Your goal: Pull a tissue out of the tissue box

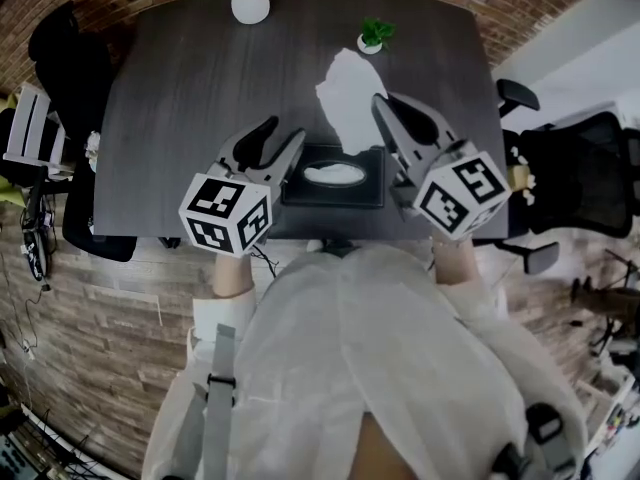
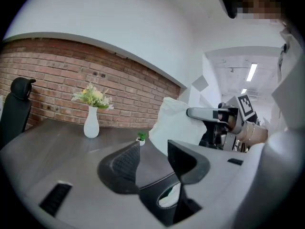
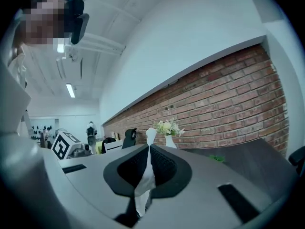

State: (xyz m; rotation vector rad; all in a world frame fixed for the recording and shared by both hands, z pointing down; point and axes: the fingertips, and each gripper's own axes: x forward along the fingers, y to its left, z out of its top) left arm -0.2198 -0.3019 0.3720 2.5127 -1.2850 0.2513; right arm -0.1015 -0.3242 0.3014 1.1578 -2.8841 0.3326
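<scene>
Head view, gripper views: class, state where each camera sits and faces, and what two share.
Head view: head-mounted, looks down on table, tissue box; left gripper, right gripper, forearms show.
Left gripper view: rides left gripper, faces brick wall; open jaws show.
Right gripper view: rides right gripper, faces brick wall; jaws pinch tissue.
Shared: vase.

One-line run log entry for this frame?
right hand-held gripper: shut on tissue | left hand-held gripper: open, empty | tissue box: on table

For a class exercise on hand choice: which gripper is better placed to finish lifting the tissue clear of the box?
Right. The right gripper is shut on the tissue, held above the tissue box; the left gripper is open and empty.
</scene>
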